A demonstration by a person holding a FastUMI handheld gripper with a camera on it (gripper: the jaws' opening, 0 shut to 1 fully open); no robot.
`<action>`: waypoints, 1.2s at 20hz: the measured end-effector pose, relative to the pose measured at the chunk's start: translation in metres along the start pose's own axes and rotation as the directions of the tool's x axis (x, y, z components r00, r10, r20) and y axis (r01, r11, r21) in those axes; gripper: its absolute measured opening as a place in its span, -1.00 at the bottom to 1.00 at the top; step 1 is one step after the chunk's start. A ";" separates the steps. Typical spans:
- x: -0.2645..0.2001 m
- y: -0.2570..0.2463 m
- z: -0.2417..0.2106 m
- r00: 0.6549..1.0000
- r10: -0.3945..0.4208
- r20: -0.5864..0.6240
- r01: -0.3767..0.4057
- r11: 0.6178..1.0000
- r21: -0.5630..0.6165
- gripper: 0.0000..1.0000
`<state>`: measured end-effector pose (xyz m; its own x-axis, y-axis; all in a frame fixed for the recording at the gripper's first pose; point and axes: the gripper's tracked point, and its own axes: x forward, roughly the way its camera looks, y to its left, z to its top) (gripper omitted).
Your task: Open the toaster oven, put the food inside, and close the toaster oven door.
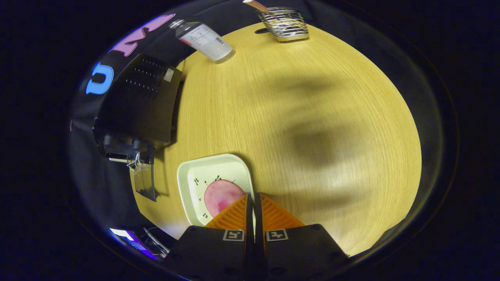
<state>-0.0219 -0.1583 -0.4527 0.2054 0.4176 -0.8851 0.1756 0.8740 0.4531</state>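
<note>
My gripper (pixel 254 197) is shut on the right rim of a pale square plate (pixel 195 175); a strip of the rim shows between the two fingers. A round pink slice of food (pixel 220 195) lies on the plate, partly hidden behind the left finger. Left of the plate and beyond it stands the black toaster oven (pixel 140 105), seen from above. Its glass door (pixel 145 181) is open and folded down, just left of the plate.
The wooden tabletop (pixel 312 117) stretches ahead and to the right. A clear bottle with a white label (pixel 205 39) stands beyond the oven. A wire rack (pixel 285 24) sits at the table's far edge.
</note>
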 end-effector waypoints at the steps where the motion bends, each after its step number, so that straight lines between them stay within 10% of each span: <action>1: 0.000 0.000 -0.002 1.000 0.016 -0.004 -0.016 1.000 0.020 -0.89; 24: -0.040 0.084 -0.048 0.953 0.266 0.147 -0.295 0.925 0.240 -0.91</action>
<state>-0.0616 -0.0897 -0.3843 0.3841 0.5934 -0.7074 0.3332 0.6254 0.7056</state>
